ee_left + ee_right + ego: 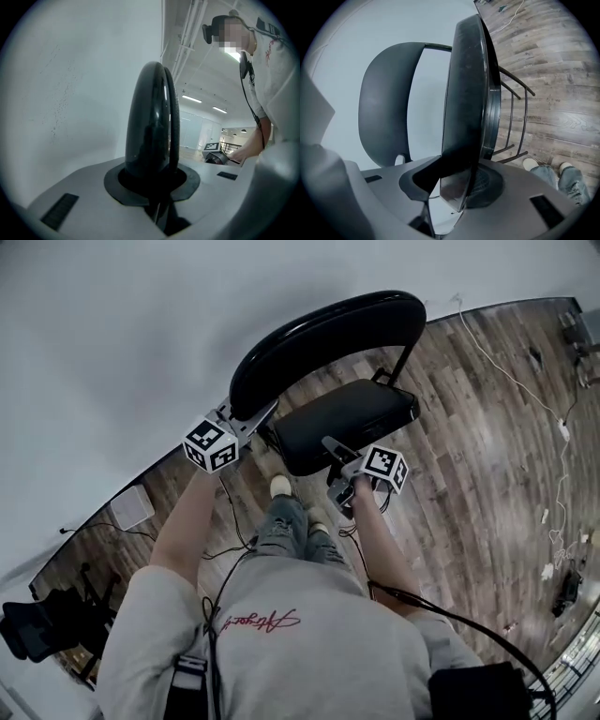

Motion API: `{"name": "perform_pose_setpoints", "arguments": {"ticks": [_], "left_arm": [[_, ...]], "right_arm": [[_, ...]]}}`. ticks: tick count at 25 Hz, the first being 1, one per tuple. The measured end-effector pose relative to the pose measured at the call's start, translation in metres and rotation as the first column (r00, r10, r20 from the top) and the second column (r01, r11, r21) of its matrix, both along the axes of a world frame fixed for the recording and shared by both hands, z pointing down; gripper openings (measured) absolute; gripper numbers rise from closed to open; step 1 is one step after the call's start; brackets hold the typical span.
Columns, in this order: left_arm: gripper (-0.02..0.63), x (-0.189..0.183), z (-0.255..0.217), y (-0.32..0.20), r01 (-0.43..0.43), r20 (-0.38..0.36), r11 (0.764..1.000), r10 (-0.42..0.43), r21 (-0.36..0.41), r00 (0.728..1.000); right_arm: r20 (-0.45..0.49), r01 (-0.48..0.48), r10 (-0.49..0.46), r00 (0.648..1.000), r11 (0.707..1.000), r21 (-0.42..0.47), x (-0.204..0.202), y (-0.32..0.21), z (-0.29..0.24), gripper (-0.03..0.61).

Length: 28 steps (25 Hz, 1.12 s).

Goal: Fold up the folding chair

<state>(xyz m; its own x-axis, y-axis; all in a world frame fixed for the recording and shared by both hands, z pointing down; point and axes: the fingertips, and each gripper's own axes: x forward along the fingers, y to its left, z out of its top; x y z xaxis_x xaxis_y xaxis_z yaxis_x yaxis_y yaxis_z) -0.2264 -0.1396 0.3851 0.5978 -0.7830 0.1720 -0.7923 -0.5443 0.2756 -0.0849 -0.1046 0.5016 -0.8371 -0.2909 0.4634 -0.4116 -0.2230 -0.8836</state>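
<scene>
Left gripper [265,411] jaws clamp the chair backrest [328,334]; right gripper [328,442] jaws seemingly grip its seat [361,413]

Wood-plank floor [469,456] fills right and centre of head view; plain white wall [112,334] fills upper left. White cable with plug blocks [563,428] trails down right edge. Small white box [132,507] sits at wall base, left. Dark equipment [33,626] lower left, type unclear. Pale shoes [280,486] centre. Ceiling strip lights [192,99] mid-right in left gripper view.
</scene>
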Motion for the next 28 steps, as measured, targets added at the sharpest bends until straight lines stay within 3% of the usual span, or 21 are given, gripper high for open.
{"name": "perform_pose_setpoints", "arguments": {"ticks": [5,11,16,22,28], "left_arm": [[0.078,-0.022,-0.007,-0.017,0.007,-0.005,1.0,-0.007,-0.002,1.0],[0.074,-0.061,0.007,-0.056,0.02,-0.021,0.999,-0.02,-0.036,1.0],[0.072,-0.062,-0.005,-0.053,0.021,-0.015,1.0,-0.021,-0.02,1.0],[0.072,-0.075,-0.004,-0.065,0.026,-0.015,0.999,-0.027,-0.021,1.0],[0.071,-0.094,0.004,-0.073,0.072,-0.032,0.997,-0.073,-0.042,0.997]], "right_arm": [[-0.033,0.059,-0.058,0.998,0.998,0.027,-0.036,-0.026,-0.014,0.141],[-0.048,0.131,-0.132,0.99,0.991,-0.023,-0.074,-0.062,-0.008,0.143],[-0.062,0.207,-0.209,0.976,0.978,-0.041,-0.084,-0.065,-0.02,0.15],[-0.07,0.205,-0.214,0.974,0.972,-0.11,-0.104,-0.084,-0.02,0.15],[-0.139,0.249,-0.279,0.95,0.948,-0.199,-0.126,-0.101,-0.015,0.15]]}}
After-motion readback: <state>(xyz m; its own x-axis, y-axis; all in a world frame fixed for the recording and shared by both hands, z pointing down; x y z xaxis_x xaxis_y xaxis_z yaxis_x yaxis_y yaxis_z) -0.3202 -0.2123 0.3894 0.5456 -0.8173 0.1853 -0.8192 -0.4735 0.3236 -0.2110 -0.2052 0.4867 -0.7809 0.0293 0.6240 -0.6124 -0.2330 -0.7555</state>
